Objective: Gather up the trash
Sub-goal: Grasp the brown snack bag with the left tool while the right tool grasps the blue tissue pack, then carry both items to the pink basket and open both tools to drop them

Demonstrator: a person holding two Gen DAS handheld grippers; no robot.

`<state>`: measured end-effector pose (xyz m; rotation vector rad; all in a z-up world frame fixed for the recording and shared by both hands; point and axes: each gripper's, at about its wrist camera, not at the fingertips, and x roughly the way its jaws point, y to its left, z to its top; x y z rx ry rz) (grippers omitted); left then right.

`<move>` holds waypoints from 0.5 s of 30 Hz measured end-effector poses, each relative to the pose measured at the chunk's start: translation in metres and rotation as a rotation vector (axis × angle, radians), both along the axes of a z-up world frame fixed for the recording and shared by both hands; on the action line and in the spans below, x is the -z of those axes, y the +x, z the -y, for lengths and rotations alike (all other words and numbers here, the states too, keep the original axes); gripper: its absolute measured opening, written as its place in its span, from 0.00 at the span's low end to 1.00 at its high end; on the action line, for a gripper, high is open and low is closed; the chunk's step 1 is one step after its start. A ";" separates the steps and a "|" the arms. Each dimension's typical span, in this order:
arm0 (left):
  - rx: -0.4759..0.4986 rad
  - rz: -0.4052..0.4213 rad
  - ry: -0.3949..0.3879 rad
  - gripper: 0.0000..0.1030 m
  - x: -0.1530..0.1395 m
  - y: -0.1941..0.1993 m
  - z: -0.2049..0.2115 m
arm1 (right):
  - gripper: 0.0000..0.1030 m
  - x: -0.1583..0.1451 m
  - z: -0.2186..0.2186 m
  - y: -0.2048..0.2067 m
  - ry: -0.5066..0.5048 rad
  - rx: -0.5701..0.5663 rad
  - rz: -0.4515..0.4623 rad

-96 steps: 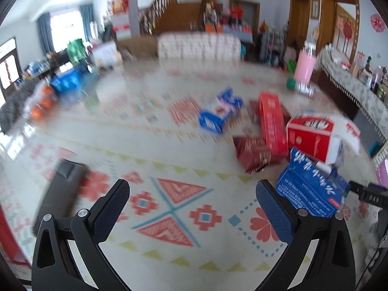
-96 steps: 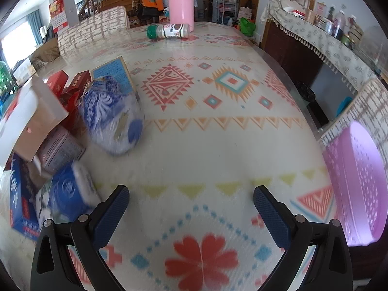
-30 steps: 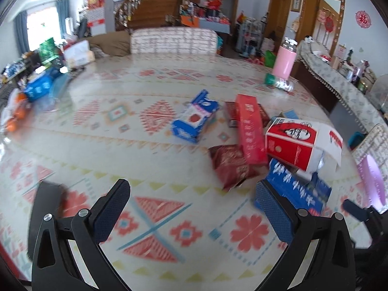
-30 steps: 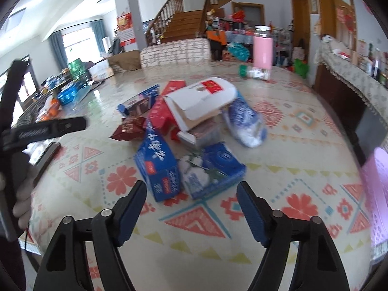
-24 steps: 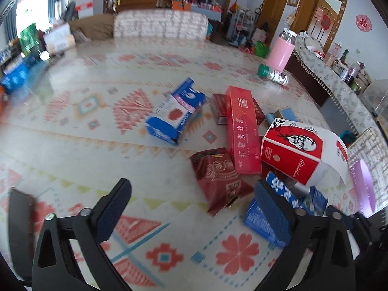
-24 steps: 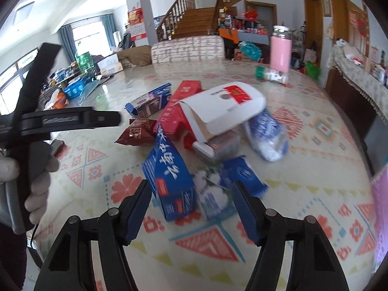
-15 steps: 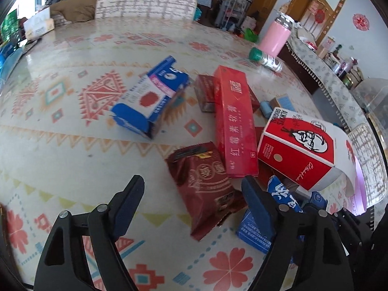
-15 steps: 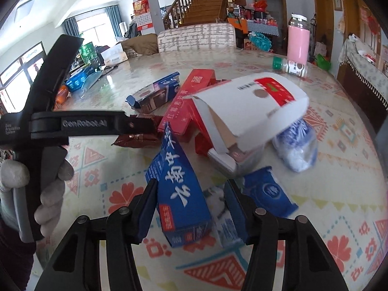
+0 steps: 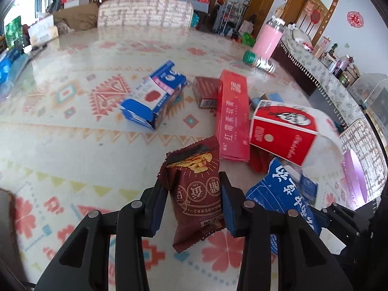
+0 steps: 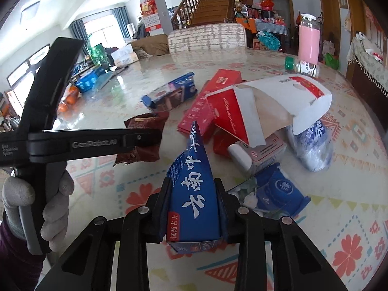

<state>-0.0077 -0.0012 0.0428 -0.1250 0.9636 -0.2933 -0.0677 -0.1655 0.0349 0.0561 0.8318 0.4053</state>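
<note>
Left wrist view: the left gripper [image 9: 192, 200] has just been closing, and its blue-padded fingers [image 9: 228, 206] now pinch a dark red snack wrapper [image 9: 196, 191] from both sides, the wrapper standing up between them over the patterned tablecloth [image 9: 72, 121]. Just to the right a blue carton with white characters [image 9: 282, 194] is held up by the right gripper, whose black frame shows at the lower right edge. Beyond lie a long red carton [image 9: 232, 118], a small dark red box [image 9: 205, 91] touching its left side, a red-and-white fast-food box [image 9: 283, 131] with its flap open, and – apart from the heap, further left – a blue-and-white open carton [image 9: 154, 97]. A pink bottle [image 9: 268, 38] stands near the far edge with a green-capped jar [image 9: 258, 60] lying beside it; a pink perforated basket [image 9: 354, 177] sits at the right edge.

Right wrist view: the right gripper [image 10: 194, 208] is pressed onto the blue carton with white characters [image 10: 192, 181], one pad on each side, the carton tilted upward with its far end pointing away. To the left a gloved hand [image 10: 36, 194] grips the handle of the left gripper [image 10: 143, 138], which reaches across with the dark red snack wrapper [image 10: 143, 123] at its tip. Behind the carton the fast-food box [image 10: 254, 106] leans over a white plastic container [image 10: 257, 152]; a blue-patterned bag [image 10: 310, 145] lies to its right and a blue tissue pack [image 10: 274, 191] lies on the cloth just right of the gripper – both untouched
</note>
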 end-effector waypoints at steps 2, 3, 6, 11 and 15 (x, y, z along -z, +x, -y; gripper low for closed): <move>-0.006 0.024 0.011 0.38 -0.009 -0.009 -0.002 | 0.34 -0.004 0.001 -0.007 0.016 -0.007 0.006; -0.008 0.034 0.017 0.38 -0.014 -0.013 -0.002 | 0.34 -0.007 0.002 -0.013 0.026 -0.010 0.013; -0.005 0.060 0.025 0.38 -0.026 -0.026 0.000 | 0.34 -0.016 0.009 -0.026 0.044 -0.007 0.036; 0.053 0.111 0.026 0.38 -0.048 -0.049 0.023 | 0.35 -0.031 0.038 -0.055 0.066 0.050 0.069; 0.139 0.154 0.021 0.38 -0.066 -0.063 0.058 | 0.35 -0.040 0.077 -0.080 0.067 0.136 0.095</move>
